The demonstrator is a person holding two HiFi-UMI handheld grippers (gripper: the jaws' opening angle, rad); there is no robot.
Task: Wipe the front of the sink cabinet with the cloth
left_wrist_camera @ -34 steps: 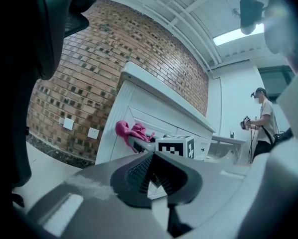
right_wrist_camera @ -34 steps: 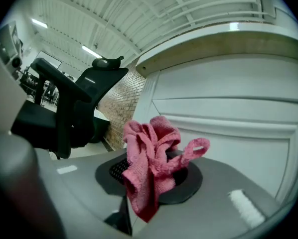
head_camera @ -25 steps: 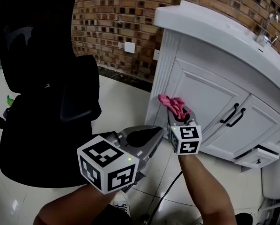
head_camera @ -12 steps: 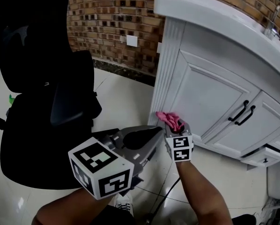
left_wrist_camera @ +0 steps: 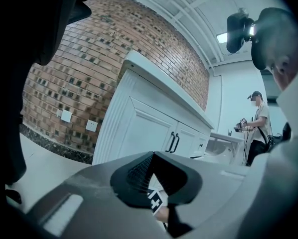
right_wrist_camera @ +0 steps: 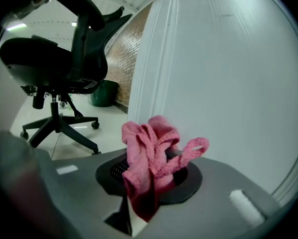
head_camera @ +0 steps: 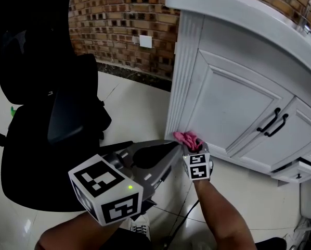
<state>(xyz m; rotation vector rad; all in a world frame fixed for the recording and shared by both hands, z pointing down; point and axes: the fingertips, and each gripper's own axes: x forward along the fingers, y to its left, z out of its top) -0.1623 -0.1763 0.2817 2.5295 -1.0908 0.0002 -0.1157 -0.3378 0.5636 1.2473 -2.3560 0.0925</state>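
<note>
— Where do we have the cloth?

— The pink cloth (head_camera: 185, 137) sits bunched in our right claw (head_camera: 191, 145), whose jaws are clamped on it. It is at the lower middle of the head view, at the bottom left corner of the white sink cabinet (head_camera: 233, 98), by the foot of its fluted post (head_camera: 185, 77). We cannot tell whether the cloth touches the paint.

— And our left claw (head_camera: 172, 151)?

— Its jaws are together with nothing between them. It hangs just left of the right one, pointing at the cabinet.

— What else do we see?

— A black office chair (head_camera: 46, 113) at the left, a brick wall (head_camera: 124, 14) at the top, and two dark door handles (head_camera: 274, 123) at the right.
</note>
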